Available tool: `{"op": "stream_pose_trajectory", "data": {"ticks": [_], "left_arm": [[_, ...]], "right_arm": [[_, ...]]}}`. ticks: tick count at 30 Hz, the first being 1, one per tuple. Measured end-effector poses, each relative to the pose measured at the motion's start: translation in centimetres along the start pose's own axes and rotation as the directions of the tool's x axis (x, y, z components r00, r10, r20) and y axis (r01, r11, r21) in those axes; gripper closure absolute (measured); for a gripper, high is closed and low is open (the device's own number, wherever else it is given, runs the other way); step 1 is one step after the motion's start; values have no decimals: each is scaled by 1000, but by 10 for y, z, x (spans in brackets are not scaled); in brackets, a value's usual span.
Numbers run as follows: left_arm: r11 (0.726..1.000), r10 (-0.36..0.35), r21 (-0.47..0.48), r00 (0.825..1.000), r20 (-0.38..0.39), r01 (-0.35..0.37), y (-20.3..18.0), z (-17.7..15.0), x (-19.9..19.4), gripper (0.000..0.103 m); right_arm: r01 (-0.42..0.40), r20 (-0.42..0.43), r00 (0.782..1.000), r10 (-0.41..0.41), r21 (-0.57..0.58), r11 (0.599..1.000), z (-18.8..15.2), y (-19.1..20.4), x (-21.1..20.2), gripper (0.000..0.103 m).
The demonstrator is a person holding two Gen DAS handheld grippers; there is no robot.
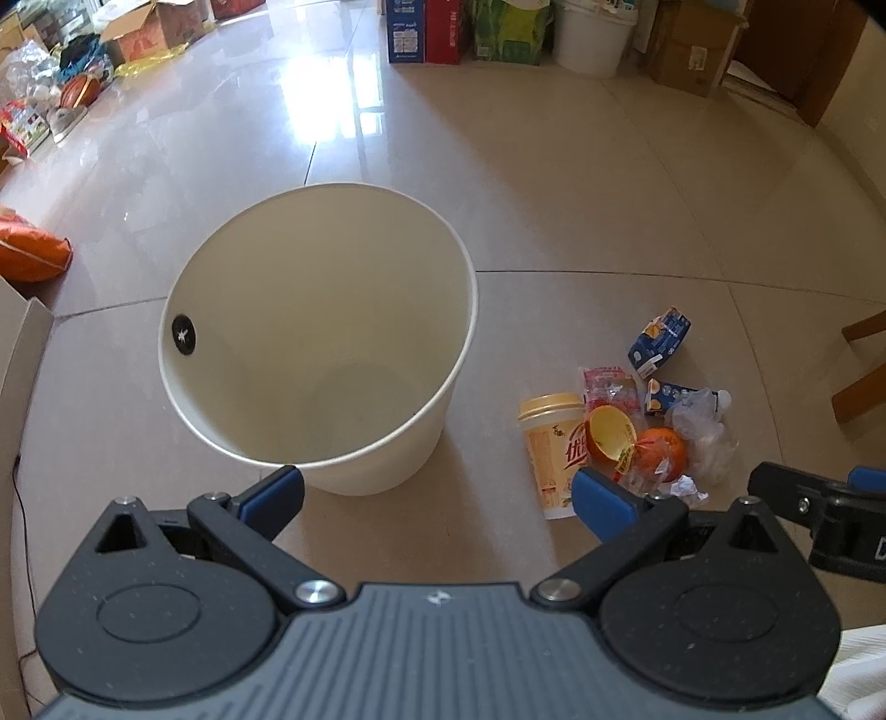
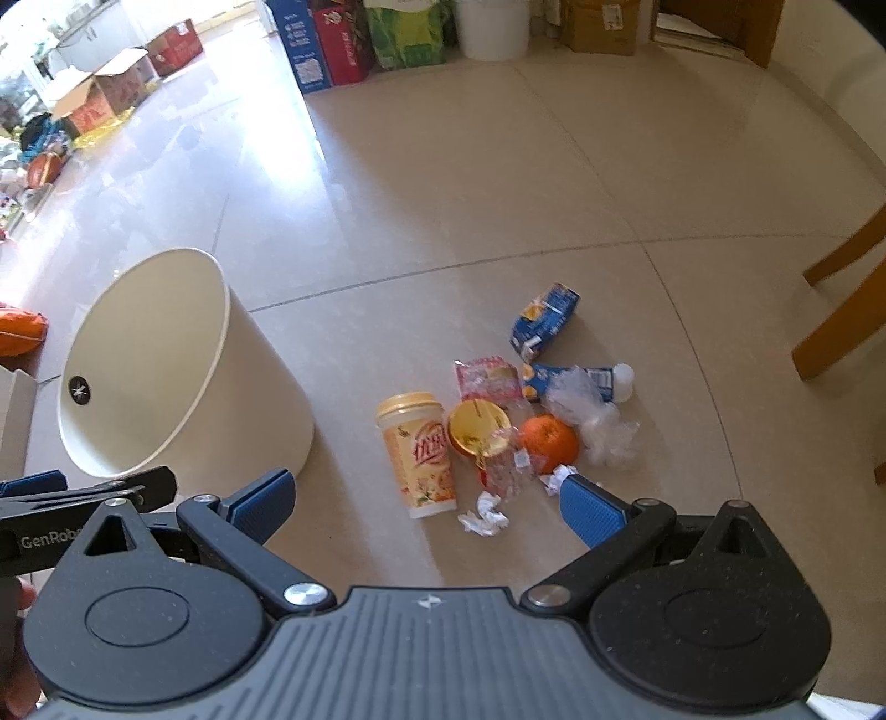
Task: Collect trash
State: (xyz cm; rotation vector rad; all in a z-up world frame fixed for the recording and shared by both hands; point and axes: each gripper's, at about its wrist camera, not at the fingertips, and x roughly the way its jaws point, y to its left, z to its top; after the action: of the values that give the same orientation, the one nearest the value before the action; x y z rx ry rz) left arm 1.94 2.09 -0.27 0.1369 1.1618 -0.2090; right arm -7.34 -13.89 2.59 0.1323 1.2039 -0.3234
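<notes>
A cream waste bin (image 1: 332, 310) (image 2: 166, 376) stands upright on the tiled floor, nothing visible inside. To its right lies a heap of trash: a yellow drink cup (image 1: 554, 448) (image 2: 421, 454) on its side, a gold lid (image 2: 476, 426), an orange (image 1: 662, 451) (image 2: 548, 437), two blue cartons (image 1: 662, 340) (image 2: 545, 318), a pink wrapper (image 2: 487, 379), clear plastic (image 2: 603, 426) and crumpled paper (image 2: 484, 515). My left gripper (image 1: 437, 495) hovers open near the bin's front rim. My right gripper (image 2: 423, 501) hangs open just short of the cup. Both hold nothing.
Cardboard boxes (image 1: 149, 33), a white bucket (image 1: 592, 33) and coloured packs (image 2: 332, 39) line the far wall. Wooden chair legs (image 2: 841, 310) stand at the right. An orange bag (image 1: 27, 252) and clutter lie at the left.
</notes>
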Motion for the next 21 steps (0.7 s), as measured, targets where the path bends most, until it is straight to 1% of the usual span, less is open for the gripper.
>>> {"op": "stream_pose_trajectory", "data": {"ticks": [3, 5, 8, 10, 14, 17, 19, 21], "left_arm": [[1000, -20, -12, 1000, -7, 20, 4, 5, 1, 1], [1000, -20, -15, 1000, 8, 20, 8, 8, 0, 1], [1000, 16, 3, 999, 43, -16, 13, 14, -4, 1], [999, 33, -8, 998, 57, -33, 19, 19, -5, 1], [998, 41, -49, 998, 40, -39, 37, 31, 2, 1], [995, 56, -88, 997, 59, -51, 52, 37, 8, 1], [990, 73, -123, 995, 66, -65, 64, 41, 13, 1], [983, 106, -156, 992, 69, -94, 78, 46, 20, 1]], "right_arm": [[-9, 20, 1000, 9, -18, 1000, 2, 3, 0, 0], [-16, 29, 999, 17, -25, 1000, 4, 4, 0, 0], [-22, 39, 999, 24, -28, 999, 6, 3, 0, 0], [-23, 43, 999, 24, -22, 999, 7, 2, 1, 0], [-26, 37, 999, 26, -7, 1000, 9, 0, 4, 0], [-25, 39, 999, 25, -3, 1000, 9, 0, 4, 0], [-21, 48, 999, 21, -2, 1000, 9, 0, 4, 0], [-21, 55, 998, 21, -4, 1000, 10, 0, 4, 0]]}}
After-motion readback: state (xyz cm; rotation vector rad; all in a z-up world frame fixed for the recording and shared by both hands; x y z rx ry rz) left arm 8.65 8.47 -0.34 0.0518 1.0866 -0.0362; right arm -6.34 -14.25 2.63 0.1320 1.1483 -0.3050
